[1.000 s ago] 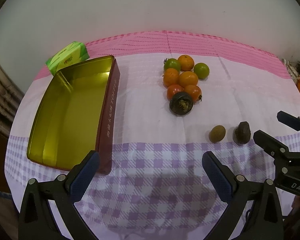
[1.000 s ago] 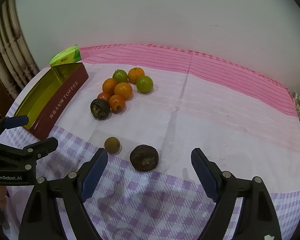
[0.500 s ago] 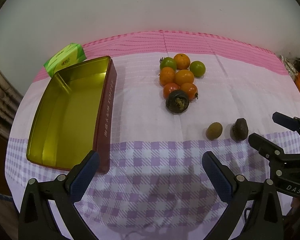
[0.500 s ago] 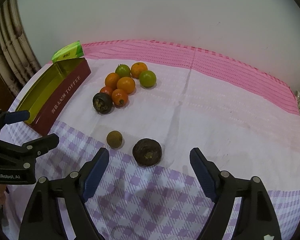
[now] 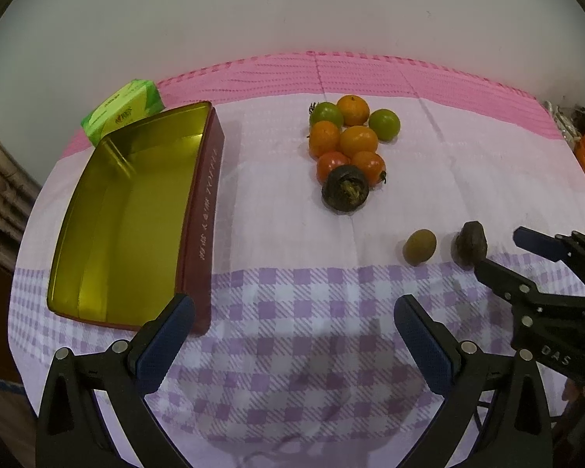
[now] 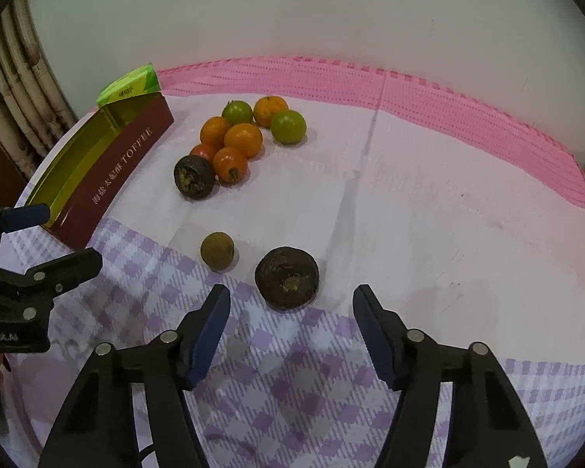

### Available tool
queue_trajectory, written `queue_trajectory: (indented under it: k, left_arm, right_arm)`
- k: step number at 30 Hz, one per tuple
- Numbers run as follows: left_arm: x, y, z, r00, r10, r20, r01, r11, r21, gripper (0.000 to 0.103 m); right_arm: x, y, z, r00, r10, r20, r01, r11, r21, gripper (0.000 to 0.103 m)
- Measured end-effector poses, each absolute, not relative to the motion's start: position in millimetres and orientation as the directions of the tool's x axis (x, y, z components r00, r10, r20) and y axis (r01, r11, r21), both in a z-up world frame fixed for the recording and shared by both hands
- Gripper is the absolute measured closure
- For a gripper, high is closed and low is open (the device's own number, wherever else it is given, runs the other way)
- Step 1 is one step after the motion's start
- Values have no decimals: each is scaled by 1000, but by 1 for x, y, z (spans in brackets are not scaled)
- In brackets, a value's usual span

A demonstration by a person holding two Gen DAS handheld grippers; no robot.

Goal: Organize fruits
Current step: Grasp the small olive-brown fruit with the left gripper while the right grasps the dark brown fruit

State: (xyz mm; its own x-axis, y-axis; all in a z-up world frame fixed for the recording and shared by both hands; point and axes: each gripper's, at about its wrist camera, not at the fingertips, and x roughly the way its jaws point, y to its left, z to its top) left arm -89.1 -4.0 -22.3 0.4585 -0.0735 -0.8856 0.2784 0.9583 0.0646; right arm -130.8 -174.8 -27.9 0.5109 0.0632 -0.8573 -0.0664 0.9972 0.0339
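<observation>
So the toffee tin (image 5: 136, 218) sits on the left side of the table, open side up, long axis running from the near edge toward the far wall, with a green packet (image 5: 123, 111) just behind its far end. The fruit cluster (image 5: 349, 136) (oranges, green ones, two red ones) is packed tight mid-table, a dark round fruit (image 6: 194, 177) touching its near end, stem scar facing up toward us. Closer in, a small brown fruit (image 6: 217, 251) and a second dark fruit (image 6: 286, 277) lie near each other, not touching. Tablecloth (image 6: 429, 195) is pink at the far edge, pale in the middle, purple check near us; plain white wall behind.

Right gripper (image 6: 290, 318) has just been closing, jaws about half-spread, nothing between them yet, second dark fruit just beyond the tips. Left gripper (image 5: 294, 321) is spread wide and holds nothing.
</observation>
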Motion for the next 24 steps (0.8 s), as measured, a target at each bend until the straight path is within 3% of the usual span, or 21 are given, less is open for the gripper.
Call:
queue_trajectory:
  k: [13,20,24]
  left_arm:
    - [-84,-16,-34,430,-91,-898,306,951,50,3]
    - [-81,-31,-39,406,-114,-907,333,942,30,9]
    - [-77,-44,-40,390,-147,-909,358,934,3,19]
  right_arm:
    - [-110,-166,-49,450,83,-889,-100,994,43,65]
    - [-106,-173,-46,461,95,-882,-112,993,49,67]
    - [-86,-195,-39,512,32,-859,-62,998,0,67]
